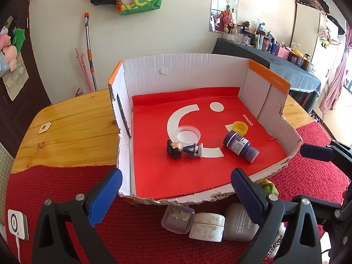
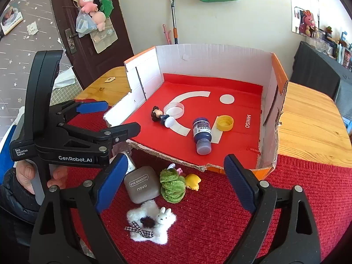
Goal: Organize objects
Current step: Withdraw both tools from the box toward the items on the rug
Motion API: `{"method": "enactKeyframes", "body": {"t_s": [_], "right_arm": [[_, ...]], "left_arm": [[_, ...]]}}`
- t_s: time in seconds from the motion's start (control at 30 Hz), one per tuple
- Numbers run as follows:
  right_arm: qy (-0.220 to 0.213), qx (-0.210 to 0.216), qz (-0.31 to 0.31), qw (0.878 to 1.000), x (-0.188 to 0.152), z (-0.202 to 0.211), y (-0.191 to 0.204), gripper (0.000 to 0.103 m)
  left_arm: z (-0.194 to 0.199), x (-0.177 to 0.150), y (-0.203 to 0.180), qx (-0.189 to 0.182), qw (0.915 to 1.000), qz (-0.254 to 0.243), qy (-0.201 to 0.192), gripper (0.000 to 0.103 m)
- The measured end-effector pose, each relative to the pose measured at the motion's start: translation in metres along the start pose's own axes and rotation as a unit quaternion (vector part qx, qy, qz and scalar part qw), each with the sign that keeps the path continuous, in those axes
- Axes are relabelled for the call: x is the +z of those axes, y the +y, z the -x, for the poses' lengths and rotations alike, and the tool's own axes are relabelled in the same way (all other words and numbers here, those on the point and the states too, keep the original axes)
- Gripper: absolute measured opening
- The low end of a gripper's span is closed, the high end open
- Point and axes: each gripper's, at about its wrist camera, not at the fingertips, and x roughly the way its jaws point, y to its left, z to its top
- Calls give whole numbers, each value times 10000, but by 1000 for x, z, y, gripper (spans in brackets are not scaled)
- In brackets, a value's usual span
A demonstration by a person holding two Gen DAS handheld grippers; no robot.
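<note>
Right now I hold both grippers, left [image 1: 176, 182] and right [image 2: 173, 176], with fingers apart and nothing between them, near the cardboard tray's [image 2: 267, 118] torn front edge.

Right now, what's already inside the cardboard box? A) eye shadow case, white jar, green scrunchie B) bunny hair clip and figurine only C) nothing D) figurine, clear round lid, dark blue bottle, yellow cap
D: the figurine, clear round lid, dark blue bottle lying on its side, and yellow cap all sit on the red liner of the cardboard box; the eye shadow case lies outside it on the red cloth.
</note>
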Motion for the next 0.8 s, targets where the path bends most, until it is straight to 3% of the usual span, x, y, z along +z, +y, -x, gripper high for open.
{"method": "enactKeyframes", "body": {"t_s": [0.67, 0.8], "right_arm": [[119, -46, 132, 9998, -32, 14, 18, 93], [199, -15, 130, 9997, -40, 11, 21, 93]], "left_arm": [[14, -29, -10, -61, 10000, 2, 56, 102], [14, -36, -12, -148, 9998, -10, 105, 93]]}}
